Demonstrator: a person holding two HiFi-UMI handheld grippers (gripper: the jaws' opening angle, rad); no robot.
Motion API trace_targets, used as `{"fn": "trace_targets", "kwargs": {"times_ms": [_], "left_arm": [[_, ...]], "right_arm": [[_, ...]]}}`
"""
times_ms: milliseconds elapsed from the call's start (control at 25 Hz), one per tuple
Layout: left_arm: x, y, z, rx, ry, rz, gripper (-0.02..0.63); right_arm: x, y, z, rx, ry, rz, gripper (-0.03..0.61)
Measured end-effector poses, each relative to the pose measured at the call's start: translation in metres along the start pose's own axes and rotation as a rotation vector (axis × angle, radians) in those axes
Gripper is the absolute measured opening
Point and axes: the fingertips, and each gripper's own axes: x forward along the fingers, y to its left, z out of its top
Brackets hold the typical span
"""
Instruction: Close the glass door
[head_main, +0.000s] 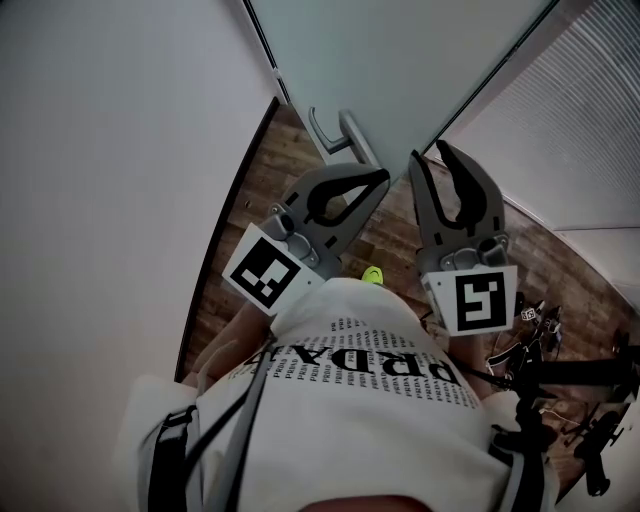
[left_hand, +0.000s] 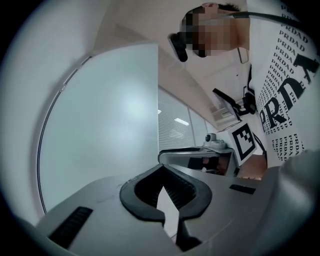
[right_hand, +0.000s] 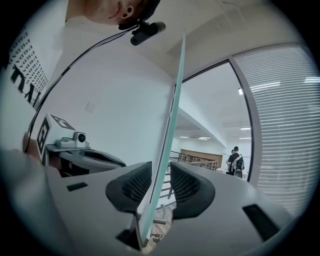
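White painted wall (head_main: 100, 120) filled the left of the head view, with dark wood-plank floor (head_main: 250, 200) below it and pale slatted blinds (head_main: 570, 110) at the upper right. Between them stood the frosted glass door (head_main: 400, 50), cut off by the top of the picture. Its silver lever handle (head_main: 332, 132) projected just ahead of the two grippers.

Left gripper (head_main: 380, 178): clenched, tips together, nothing grasped. Only an oval opening showed between its black ribbed pads. In the left gripper view a white wedge of background appeared through that opening, and the door's pane filled the left half of the picture.

Right gripper (head_main: 430, 152): released, jaws apart in a V. In the right gripper view the door's green-tinted edge (right_hand: 172, 110) ran upright through the gap between the pads. Whether either pad touched the glass could not be made out. Small metal fittings (right_hand: 157, 220) low on the door were half hidden behind the left-hand pad.

Each gripper carried its square-marker cube — left (head_main: 262, 272), right (head_main: 478, 298).

A white shirt with black lettering (head_main: 360, 370) covered the lower middle of the head view and hid the person's hands. A small yellow-green object (head_main: 372, 272) showed partly above the shirt, too little of it visible to identify. Black tripod-like gear (head_main: 560, 385) lay at the lower right, cut off by the frame. Two distant figures (right_hand: 235, 160) stood beyond the doorway.
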Motion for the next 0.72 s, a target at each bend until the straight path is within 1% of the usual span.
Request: {"fn": "trace_targets", "kwargs": {"times_ms": [200, 320, 400, 520, 720], "left_arm": [[0.0, -0.006, -0.001, 0.007, 0.0, -0.02, -0.002], [-0.003, 0.001, 0.003, 0.003, 0.007, -0.023, -0.002], [0.0, 0.002, 0.001, 0.002, 0.012, -0.023, -0.002], [0.0, 0.001, 0.0, 0.005, 0.012, -0.017, -0.002], [-0.012, 0.006, 0.003, 0.015, -0.002, 0.008, -0.002]], "right_arm": [[0.004, -0.002, 0.001, -0.035, 0.004, -0.019, 0.075], [0.013, 0.002, 0.011, -0.034, -0.013, -0.005, 0.075], [0.012, 0.002, 0.01, -0.041, -0.016, 0.0, 0.072], [0.008, 0.005, 0.009, -0.063, -0.008, 0.006, 0.072], [0.011, 0.019, 0.015, -0.06, -0.004, 0.037, 0.069]]}}
